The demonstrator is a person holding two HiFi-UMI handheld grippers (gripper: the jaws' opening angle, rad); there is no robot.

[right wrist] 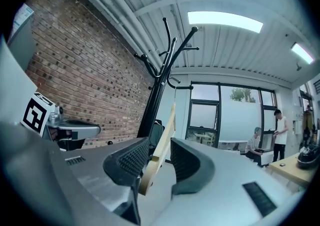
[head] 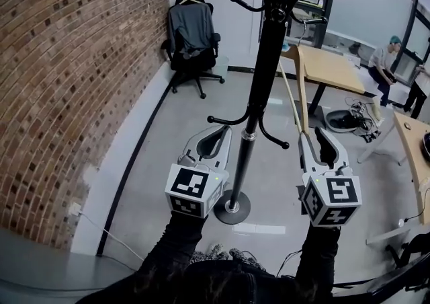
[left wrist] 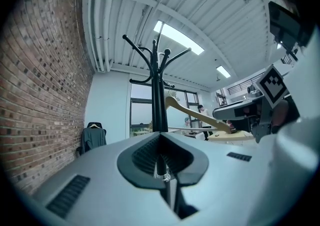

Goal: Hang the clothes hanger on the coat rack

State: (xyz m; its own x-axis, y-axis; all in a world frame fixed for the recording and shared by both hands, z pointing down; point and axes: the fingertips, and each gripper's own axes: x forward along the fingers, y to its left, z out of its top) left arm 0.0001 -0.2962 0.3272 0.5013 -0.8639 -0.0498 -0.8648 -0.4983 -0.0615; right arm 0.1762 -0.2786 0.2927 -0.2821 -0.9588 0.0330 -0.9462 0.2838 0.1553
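Brick wall (head: 67, 81), coat rack (head: 265, 60) top cropped

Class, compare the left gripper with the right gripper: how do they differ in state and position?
The right gripper grips a wooden hanger by its end; the left gripper holds nothing. The left gripper's jaw tips meet; the right gripper's are kept apart by the hanger. The left gripper sits left of the coat rack, the right gripper right of it. Both face the rack.
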